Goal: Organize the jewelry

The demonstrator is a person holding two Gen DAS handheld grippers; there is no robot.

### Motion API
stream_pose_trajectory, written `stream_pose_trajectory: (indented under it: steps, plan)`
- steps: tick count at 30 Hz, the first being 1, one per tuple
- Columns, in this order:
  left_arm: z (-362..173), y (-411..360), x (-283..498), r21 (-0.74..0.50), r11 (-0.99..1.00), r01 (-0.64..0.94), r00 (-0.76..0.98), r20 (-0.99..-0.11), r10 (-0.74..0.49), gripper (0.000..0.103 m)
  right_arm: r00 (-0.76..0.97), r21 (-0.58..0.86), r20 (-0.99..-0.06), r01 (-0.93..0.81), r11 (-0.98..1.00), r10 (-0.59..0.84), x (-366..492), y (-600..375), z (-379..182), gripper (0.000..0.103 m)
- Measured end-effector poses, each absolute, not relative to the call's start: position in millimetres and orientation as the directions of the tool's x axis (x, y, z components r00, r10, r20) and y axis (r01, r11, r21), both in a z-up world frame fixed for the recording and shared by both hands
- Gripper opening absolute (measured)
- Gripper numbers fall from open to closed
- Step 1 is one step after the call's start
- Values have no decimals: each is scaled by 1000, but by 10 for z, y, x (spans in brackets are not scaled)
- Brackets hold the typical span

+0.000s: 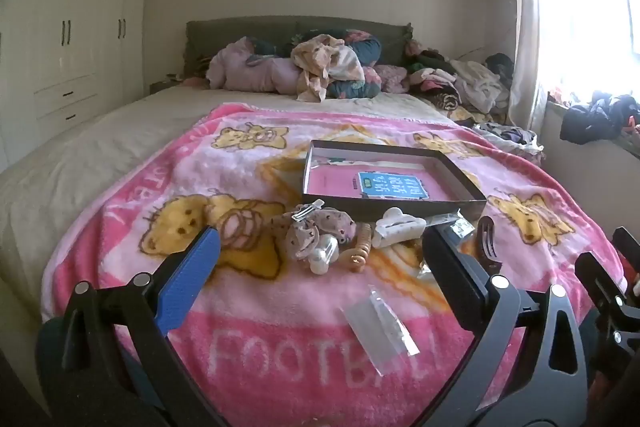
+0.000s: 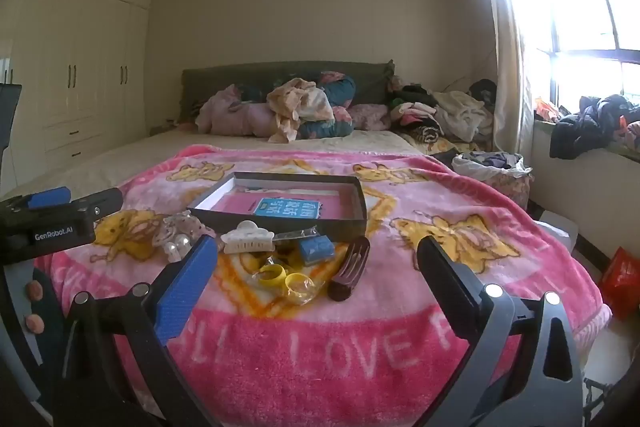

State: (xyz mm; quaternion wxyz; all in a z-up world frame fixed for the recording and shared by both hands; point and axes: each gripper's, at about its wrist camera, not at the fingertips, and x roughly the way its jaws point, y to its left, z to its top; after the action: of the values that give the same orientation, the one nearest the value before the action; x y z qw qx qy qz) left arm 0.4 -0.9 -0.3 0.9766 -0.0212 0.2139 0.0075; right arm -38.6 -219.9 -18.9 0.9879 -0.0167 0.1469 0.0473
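Left gripper (image 1: 320,259) low in frame, fingers spread wide, nothing between them; right gripper (image 2: 318,263) likewise agape and empty. Frame centre, on pink blanket (image 1: 280,355): clear packet (image 1: 380,331), pearl clip (image 1: 322,255), white claw clip (image 1: 398,227), brown clip (image 2: 348,267), yellow rings (image 2: 286,279). Beyond them, touching the pile: open dark box (image 1: 390,179). Upper centre: heaped bedding (image 1: 304,67).

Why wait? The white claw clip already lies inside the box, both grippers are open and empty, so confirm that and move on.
Not right: the white claw clip lies on the blanket in front of the box, not inside it, as the right wrist view shows. The left gripper and right gripper are indeed open and empty.
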Motion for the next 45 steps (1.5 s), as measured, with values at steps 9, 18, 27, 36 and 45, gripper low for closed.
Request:
stream_pose_trajectory:
  steps: [9, 18, 27, 36, 45]
  plan:
    - [-7, 1, 3, -49, 999, -22, 911, -413, 0, 93, 953, -20, -287, -111, 994, 101, -410, -2189, -176, 97]
    - [-35, 29, 2, -45, 999, -25, 912, -410, 4, 93, 954, -20, -284, -111, 994, 100, -385, -2195, -180, 97]
    - [-29, 17, 8, -43, 999, -28, 912, -411, 8, 93, 953, -20, -287, -111, 994, 101, -397, -2191, -177, 97]
    - [-53, 78, 18, -47, 998, -31, 914, -406, 9, 93, 953, -24, -285, -118, 993, 106, -370, -2155, -199, 97]
    - [13, -1, -1, -43, 999, -29, 914, -405, 9, 93, 953, -21, -283, -117, 993, 106, -375, -2150, -201, 97]
